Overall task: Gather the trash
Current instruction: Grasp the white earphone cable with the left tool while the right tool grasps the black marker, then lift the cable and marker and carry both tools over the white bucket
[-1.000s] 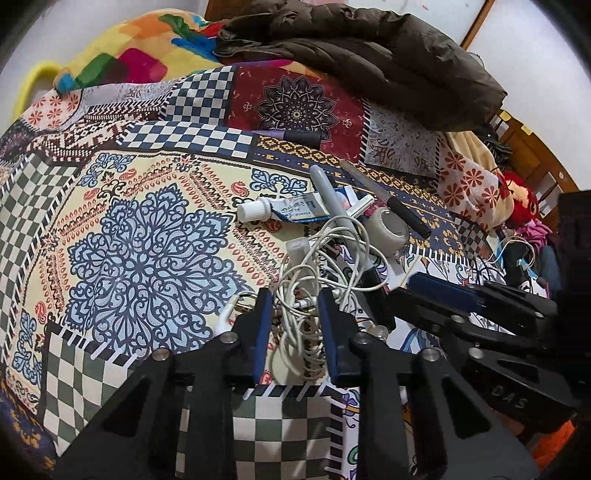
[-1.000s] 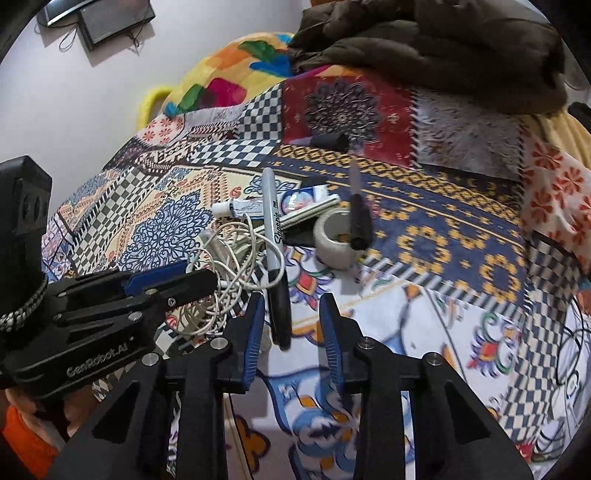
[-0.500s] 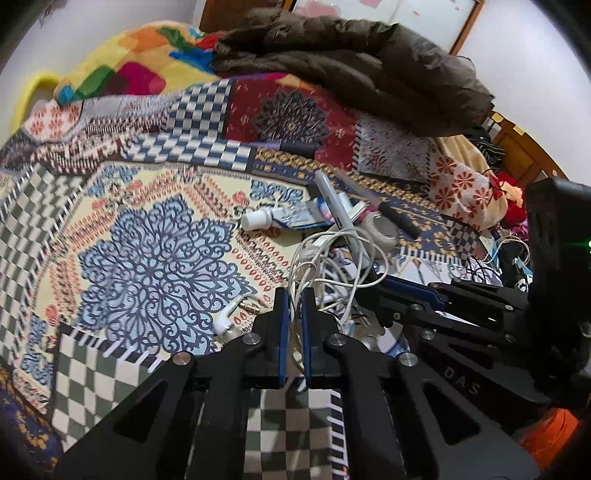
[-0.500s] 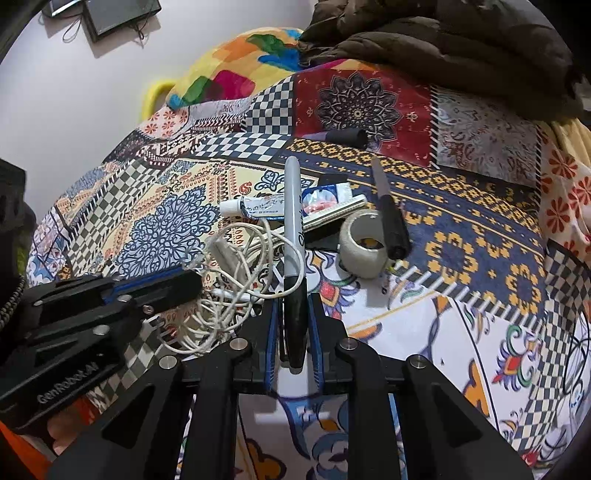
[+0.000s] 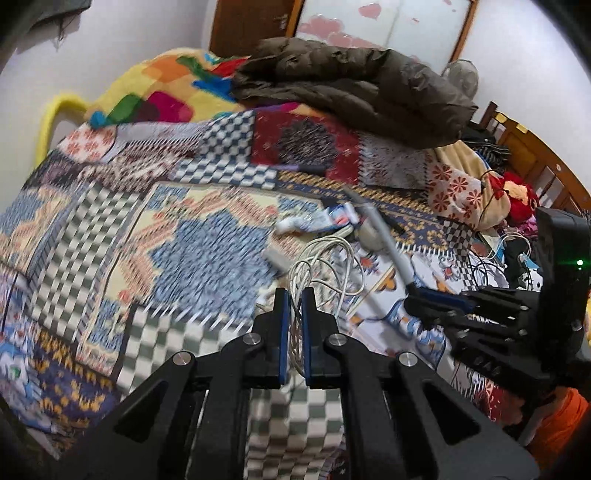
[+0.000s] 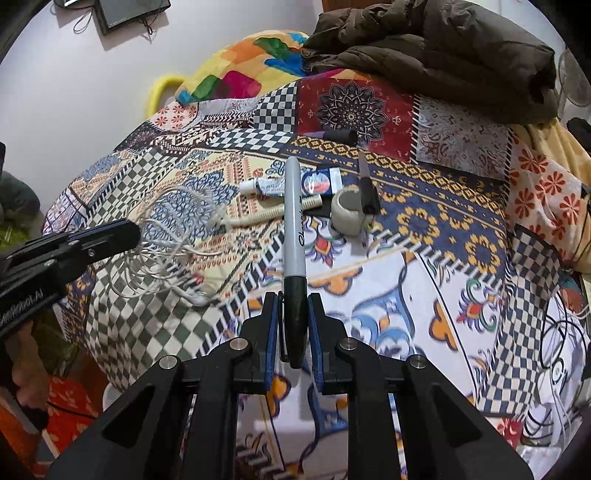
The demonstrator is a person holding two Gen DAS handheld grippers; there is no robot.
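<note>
Right claw (image 6: 290, 325) round marker (image 6: 293, 225) (bed edge (image 6: 110, 354) near)

You are in a home bedroom: a bed (image 6: 424, 258) spread with a patchwork quilt (image 5: 110, 229), a bright pillow (image 5: 162, 88), a brown padded jacket (image 6: 436, 48) heaped on it, a wooden door (image 5: 247, 26) behind.

The left tool (image 5: 293, 299) is clamped narrow on a white cable (image 5: 325, 266); the right tool (image 6: 291, 306), alongside it, grips a marker (image 6: 293, 221) by its black cap.
</note>
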